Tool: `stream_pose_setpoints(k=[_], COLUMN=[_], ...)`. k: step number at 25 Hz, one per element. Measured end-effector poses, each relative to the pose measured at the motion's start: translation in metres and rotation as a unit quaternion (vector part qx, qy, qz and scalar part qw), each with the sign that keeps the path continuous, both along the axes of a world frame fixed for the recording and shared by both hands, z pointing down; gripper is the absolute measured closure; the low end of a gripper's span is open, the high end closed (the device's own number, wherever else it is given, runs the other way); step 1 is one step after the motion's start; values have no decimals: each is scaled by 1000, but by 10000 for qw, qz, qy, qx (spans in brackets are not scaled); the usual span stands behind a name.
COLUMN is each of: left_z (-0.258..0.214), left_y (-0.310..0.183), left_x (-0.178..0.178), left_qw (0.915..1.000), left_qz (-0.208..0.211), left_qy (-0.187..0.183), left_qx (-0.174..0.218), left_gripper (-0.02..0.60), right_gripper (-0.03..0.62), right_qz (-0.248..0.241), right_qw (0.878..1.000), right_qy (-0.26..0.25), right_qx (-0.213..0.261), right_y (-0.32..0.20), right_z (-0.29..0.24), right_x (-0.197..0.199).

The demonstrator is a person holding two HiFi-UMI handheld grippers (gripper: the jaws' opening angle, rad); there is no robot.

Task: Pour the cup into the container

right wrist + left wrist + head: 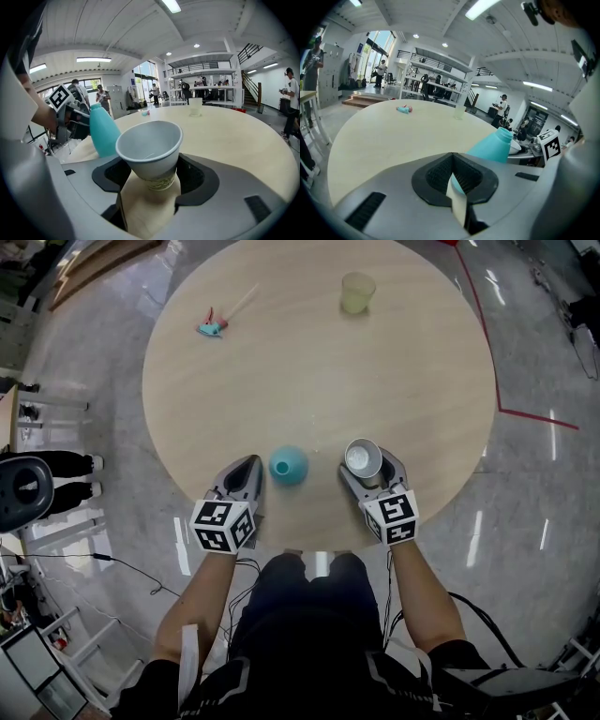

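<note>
**Trainee:** What is the state of the right gripper?

**Operator:** My right gripper (371,470) is released. Its jaws stand wide on either side of the paper cup (149,145), which stands at the near edge of the bench (309,371). I see a gap at each pad, so no grip is made. The jaws flank the cup low on its tapered white wall, where I judge the thin paper to be stiffest.

**Trainee:** And the left?

**Operator:** My left gripper (246,470) is clenched on nothing and sits at the bench edge, clear of the work. Between the two grippers stands the teal bottle (289,465). It is smooth, round-bellied and narrow-necked, and looks like plastic. I take it for the container. It is near the cup, which keeps the pour short, but its narrow mouth will call for a slow tilt.

**Trainee:** What lies beyond?

**Operator:** Far across the pale wood-grain top there is a translucent yellowish cup (357,292) and a small teal toy (214,327), well apart from each other.
</note>
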State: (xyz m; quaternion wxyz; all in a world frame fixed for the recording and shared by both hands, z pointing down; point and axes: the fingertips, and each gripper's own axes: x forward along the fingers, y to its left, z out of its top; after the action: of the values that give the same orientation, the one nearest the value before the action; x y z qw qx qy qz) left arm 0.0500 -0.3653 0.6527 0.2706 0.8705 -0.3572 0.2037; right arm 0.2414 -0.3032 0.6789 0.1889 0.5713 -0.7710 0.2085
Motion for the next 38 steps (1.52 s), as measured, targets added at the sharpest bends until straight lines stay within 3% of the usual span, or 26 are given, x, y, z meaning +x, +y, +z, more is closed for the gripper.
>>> stream_pose_setpoints(k=[9, 22, 38], left_z=[-36, -131, -167], left_y=[-4, 5, 20], left_x=[1, -14, -16], left_qw=[9993, 9933, 9887], left_qz=[24, -255, -262], left_qy=[205, 578, 695], left_qx=[299, 963, 1305], left_gripper=[589, 589, 589], right_gripper=[287, 287, 290], right_qz=[-241, -433, -640], right_qw=[9987, 9960, 9941], right_qy=[310, 593, 696], right_qx=[311, 514, 532], right_y=[-11, 0, 3], right_z=[-62, -158, -194], right_x=[-4, -10, -22])
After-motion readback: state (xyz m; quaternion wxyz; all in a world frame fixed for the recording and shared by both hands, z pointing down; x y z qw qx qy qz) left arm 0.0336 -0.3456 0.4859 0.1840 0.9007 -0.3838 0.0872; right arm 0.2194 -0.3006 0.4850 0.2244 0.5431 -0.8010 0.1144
